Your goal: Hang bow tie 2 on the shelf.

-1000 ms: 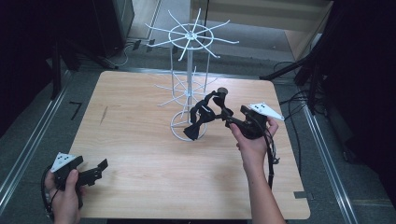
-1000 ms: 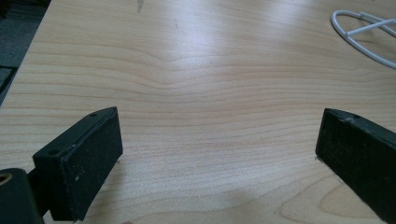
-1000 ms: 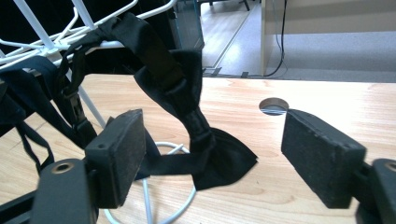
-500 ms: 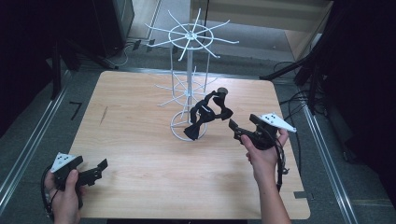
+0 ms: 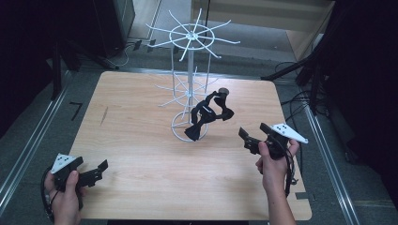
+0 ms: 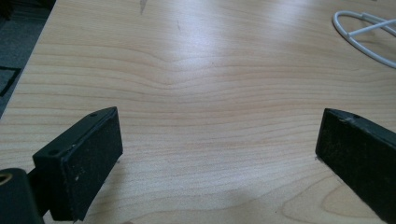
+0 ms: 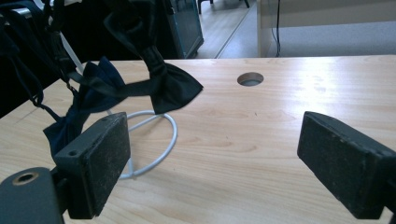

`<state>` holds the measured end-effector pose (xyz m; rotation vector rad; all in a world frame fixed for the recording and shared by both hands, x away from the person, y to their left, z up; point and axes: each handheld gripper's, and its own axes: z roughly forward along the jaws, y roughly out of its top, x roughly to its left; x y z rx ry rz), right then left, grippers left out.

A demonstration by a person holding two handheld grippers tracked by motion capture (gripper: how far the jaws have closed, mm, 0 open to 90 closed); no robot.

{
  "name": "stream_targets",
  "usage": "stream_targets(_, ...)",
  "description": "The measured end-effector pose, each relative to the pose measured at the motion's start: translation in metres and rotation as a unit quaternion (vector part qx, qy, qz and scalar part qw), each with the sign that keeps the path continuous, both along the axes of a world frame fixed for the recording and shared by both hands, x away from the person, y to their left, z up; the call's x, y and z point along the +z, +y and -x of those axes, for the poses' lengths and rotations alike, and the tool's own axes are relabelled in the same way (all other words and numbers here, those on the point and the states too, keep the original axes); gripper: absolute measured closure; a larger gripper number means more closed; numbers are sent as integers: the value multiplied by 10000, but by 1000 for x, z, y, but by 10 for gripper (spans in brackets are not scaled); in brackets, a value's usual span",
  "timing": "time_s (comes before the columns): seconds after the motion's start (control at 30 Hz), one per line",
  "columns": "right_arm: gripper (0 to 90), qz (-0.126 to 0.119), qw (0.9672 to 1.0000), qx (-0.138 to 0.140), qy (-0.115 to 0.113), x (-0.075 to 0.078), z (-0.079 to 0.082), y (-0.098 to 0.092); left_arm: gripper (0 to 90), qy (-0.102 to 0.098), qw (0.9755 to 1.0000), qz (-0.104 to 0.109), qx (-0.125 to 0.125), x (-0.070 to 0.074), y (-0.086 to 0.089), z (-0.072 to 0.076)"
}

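Now the black cloth bow ties [image 5: 209, 115] hang on a low arm of the white wire spinning rack [image 5: 190, 84], near the middle of the light wooden table [image 5: 141, 154]. The right gripper [image 5: 244, 138] sits close by, and the bow ties lie toward 10 o'clock from it. Its 2 jaws have just been opening and stand wide apart with nothing between them. In the right gripper view, a bow tie [image 7: 163, 86] hangs up at 11 o'clock, long side lying flat. The left gripper [image 5: 101, 168] rests far off at the near left corner, jaws spread wide too, holding nothing. So the right hand is much nearer.
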<state>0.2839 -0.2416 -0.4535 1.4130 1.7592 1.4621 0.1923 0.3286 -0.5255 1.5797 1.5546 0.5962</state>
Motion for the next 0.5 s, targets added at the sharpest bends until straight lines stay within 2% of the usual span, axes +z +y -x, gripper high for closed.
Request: stream_targets(0.5,108,-65,9999,-107,42,-25,19,-25,10,35,10000,-76,-14,0,-1,0)
